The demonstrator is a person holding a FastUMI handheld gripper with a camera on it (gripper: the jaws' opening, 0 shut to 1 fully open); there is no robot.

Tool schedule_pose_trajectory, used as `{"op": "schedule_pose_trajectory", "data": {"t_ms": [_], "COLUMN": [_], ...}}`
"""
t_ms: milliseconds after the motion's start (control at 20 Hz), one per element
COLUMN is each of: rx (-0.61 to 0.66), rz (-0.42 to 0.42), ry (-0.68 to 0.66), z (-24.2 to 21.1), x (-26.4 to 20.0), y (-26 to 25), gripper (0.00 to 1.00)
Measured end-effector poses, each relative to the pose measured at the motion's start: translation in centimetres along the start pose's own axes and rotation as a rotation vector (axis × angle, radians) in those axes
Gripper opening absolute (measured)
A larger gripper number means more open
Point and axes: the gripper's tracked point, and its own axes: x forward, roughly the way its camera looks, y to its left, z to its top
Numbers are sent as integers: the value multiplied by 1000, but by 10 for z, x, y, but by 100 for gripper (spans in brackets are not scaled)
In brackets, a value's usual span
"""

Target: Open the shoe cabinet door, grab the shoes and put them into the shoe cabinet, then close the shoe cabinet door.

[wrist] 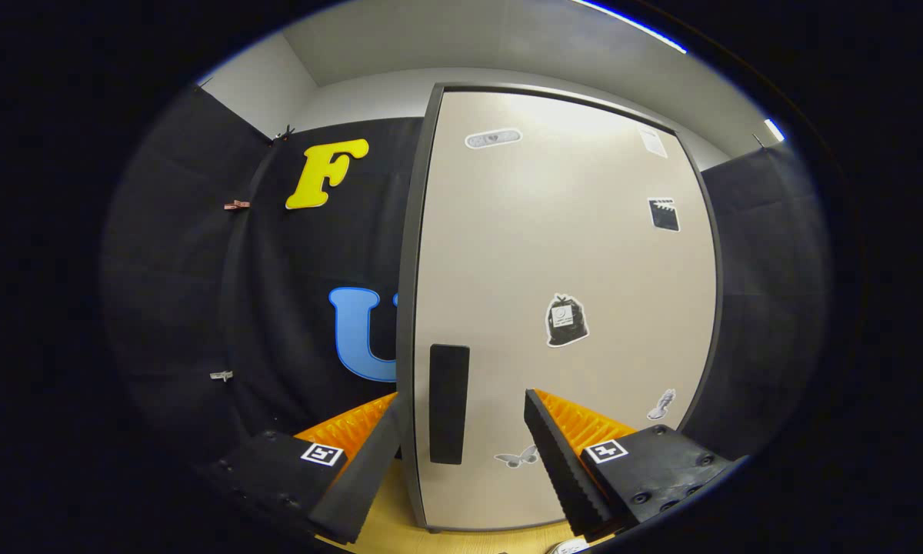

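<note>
The shoe cabinet's beige door (561,269) stands tall right ahead of me, dotted with small stickers. A black vertical handle (448,403) sits near the door's left edge, low down. My gripper (461,419) is open, its two orange-and-black fingers (565,462) spread to either side of the handle, and the left finger (365,462) lies just outside the door's dark left edge (409,308). Nothing is pressed between the pads. A sliver of something white (569,547) peeks out below the right finger; I cannot tell what it is.
Black cloth walls (277,308) flank the cabinet on both sides. A light wooden floor (400,531) shows under the fingers at the cabinet's foot.
</note>
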Motion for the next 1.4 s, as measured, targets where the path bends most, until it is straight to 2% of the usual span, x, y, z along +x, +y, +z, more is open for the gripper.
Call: {"op": "schedule_pose_trajectory", "data": {"t_ms": [300,450,500,600,650,700,800,850,1050,1300,1350,1400], "rx": [8,48,69,95,100,93,76,80,101,88,97,89], "rz": [4,2,7,-1,5,4,-13,-16,-6,21,22,31], "ry": [54,87,101,117,115,125,119,124,134,155,160,162], "z": [-21,-29,-31,-33,-31,-33,-28,-33,-32,-35,-35,-35], "x": [32,45,47,46,49,50,51,50,48,50,47,49], "y": [6,7,9,12,14,16,15,15,14,15,15,16], "gripper": [95,87,76,68,68,50,47,37,36,18,18,12]}}
